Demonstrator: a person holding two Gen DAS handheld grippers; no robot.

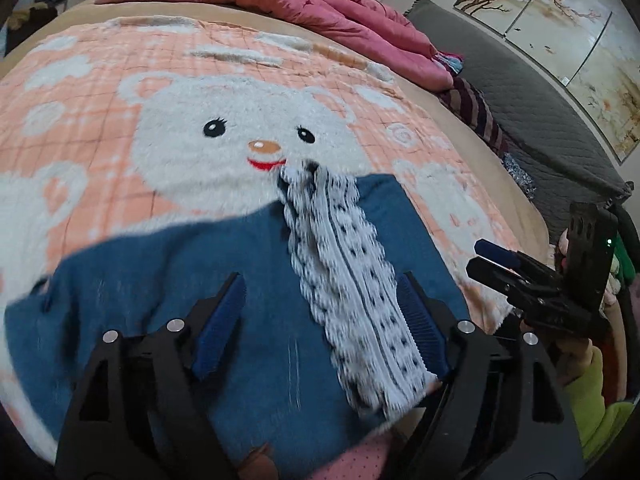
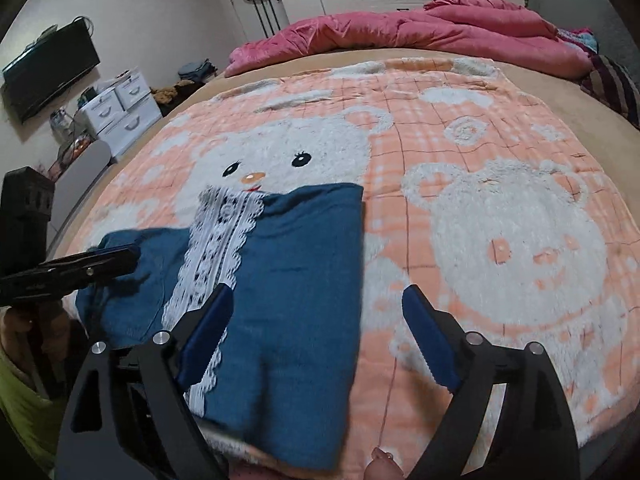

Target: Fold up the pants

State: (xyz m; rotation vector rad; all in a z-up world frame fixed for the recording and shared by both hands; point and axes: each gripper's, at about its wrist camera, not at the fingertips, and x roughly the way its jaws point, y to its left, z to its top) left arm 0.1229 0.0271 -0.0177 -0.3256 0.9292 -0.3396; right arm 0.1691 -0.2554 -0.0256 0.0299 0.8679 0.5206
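Blue pants (image 1: 192, 280) with a white lace stripe (image 1: 348, 264) lie folded and flat on a peach bear blanket (image 1: 100, 128). My left gripper (image 1: 322, 280) hovers over them, open, with cloth below its blue pads but nothing pinched. In the right wrist view the pants (image 2: 304, 248) and lace (image 2: 216, 240) lie left of centre. My right gripper (image 2: 316, 292) is open above their right edge, one pad over the cloth and one over the blanket (image 2: 500, 128). Each gripper shows in the other's view: the right gripper (image 1: 492, 256) and the left gripper (image 2: 120, 258).
A crumpled pink quilt (image 2: 440, 32) lies along the far side of the bed. A grey padded panel (image 1: 520, 92) runs along the right. White drawers (image 2: 120, 104) and a wall television (image 2: 48, 72) stand beyond the bed's left side. A yellow-green sleeve (image 1: 592, 408) shows near the edge.
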